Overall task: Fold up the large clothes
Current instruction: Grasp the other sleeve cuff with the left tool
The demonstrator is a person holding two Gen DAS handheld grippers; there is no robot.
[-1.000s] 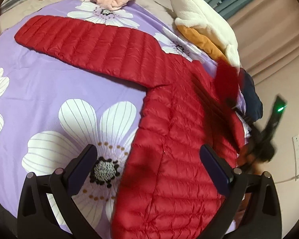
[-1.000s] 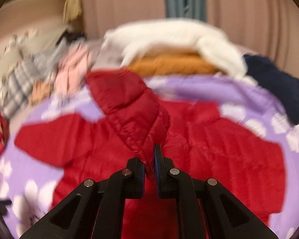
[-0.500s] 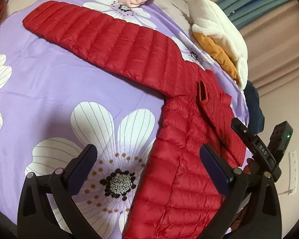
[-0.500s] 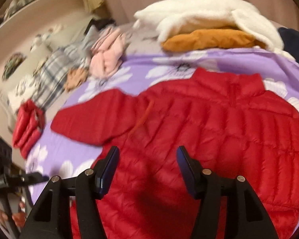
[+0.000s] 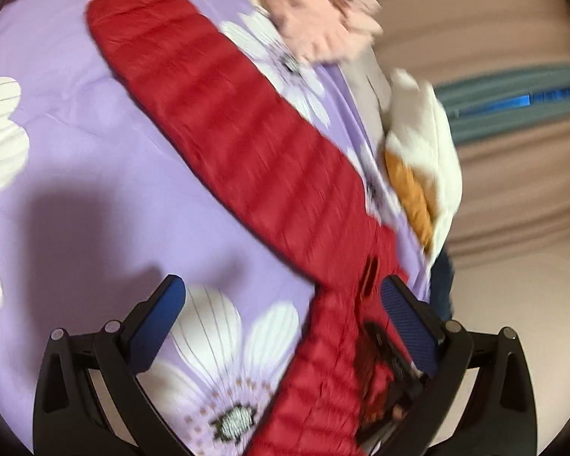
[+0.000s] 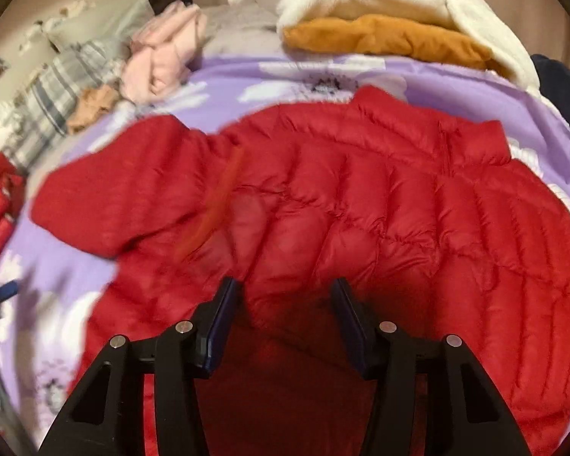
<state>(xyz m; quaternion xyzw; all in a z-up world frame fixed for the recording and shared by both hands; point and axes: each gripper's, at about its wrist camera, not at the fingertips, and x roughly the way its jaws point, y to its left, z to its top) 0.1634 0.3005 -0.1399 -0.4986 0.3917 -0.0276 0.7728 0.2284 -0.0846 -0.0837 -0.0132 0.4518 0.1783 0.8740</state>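
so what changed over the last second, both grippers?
The right gripper was shut on a raised fold of the red jacket; its jaws have just been opening, then eased in a little. The fold has dropped flat, with nothing held. The left gripper, open throughout, swung toward the jacket's outstretched sleeve. The clothes piles at the far edge and the purple floral bedcover are unchanged.

Jacket (image 6: 361,205) hem hidden behind right gripper (image 6: 283,296) fingers, cut off at bottom edge. Near sleeve cuff cut off at right. Far clothes pile (image 5: 319,34) motion-blurred in left view; items indistinct. Navy garment (image 6: 558,87) cut off right.
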